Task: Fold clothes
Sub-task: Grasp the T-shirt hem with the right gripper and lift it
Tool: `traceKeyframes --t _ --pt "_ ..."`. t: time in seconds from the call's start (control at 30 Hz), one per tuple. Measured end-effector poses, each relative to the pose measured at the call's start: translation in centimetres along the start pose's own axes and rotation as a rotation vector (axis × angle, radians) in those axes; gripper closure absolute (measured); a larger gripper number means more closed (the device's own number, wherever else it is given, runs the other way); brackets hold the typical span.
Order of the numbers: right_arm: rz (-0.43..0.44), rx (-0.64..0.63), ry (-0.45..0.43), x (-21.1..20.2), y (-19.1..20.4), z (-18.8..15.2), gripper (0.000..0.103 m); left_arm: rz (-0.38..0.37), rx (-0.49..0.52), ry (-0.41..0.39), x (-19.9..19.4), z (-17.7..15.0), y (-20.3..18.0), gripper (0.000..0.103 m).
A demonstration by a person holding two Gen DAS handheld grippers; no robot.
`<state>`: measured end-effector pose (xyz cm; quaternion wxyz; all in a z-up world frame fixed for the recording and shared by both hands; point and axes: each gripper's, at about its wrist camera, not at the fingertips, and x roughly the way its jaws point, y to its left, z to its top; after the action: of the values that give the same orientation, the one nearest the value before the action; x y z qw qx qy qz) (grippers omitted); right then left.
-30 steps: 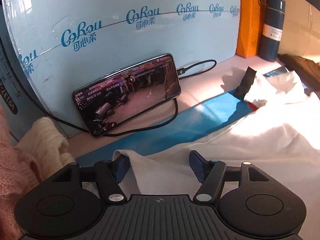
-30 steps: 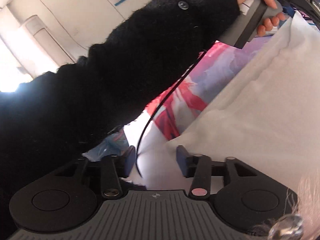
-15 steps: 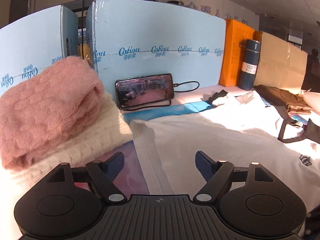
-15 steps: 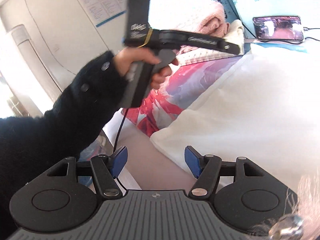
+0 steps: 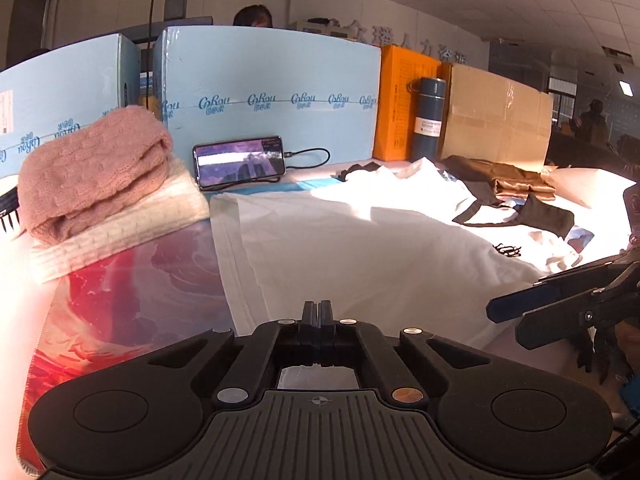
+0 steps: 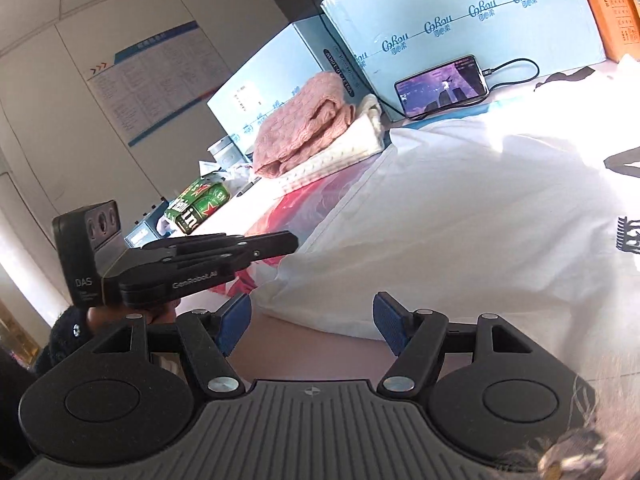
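A white T-shirt [image 5: 360, 248] [image 6: 480, 208] lies spread on the table, with a black print near its right side. My left gripper [image 5: 317, 310] [image 6: 294, 242] is shut, its tips at the shirt's near left edge. Whether any cloth is pinched between them I cannot tell. My right gripper [image 6: 312, 320] [image 5: 520, 296] is open and its jaws are widening. The shirt's near left corner lies just ahead of and between its blue pads [image 6: 390, 320], without touching them. It sits close to the right of my left gripper.
A folded pink sweater [image 5: 92, 168] lies on a cream knit [image 5: 132, 224] at the left, on a red patterned mat [image 5: 132, 300]. A phone [image 5: 239, 161] leans on blue boxes [image 5: 272, 92]. A flask [image 5: 429, 120], a brown garment [image 5: 516, 184] and a green carton [image 6: 200, 206] are around.
My left gripper pulled back from the far edge by the phone to the near edge and shut. My right gripper swung toward the shirt and opened wider.
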<state>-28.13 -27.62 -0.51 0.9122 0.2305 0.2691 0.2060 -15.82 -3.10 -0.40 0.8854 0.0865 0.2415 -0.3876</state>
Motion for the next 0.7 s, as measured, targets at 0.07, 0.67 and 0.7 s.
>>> traceKeyframes --t 0.07,0.67,0.7 --pt "-0.003 0.0 -0.017 -0.3 -0.1 0.0 0.037 0.017 -0.015 0.026 0.0 -0.5 0.4 0.103" --pt "-0.066 0.031 -0.073 0.4 -1.6 1.2 0.036 -0.027 -0.034 0.016 1.1 -1.6 0.3 0.103" --pt "-0.07 0.032 -0.079 0.3 -1.8 1.3 0.036 -0.026 -0.048 0.009 0.4 -1.7 0.4 0.103"
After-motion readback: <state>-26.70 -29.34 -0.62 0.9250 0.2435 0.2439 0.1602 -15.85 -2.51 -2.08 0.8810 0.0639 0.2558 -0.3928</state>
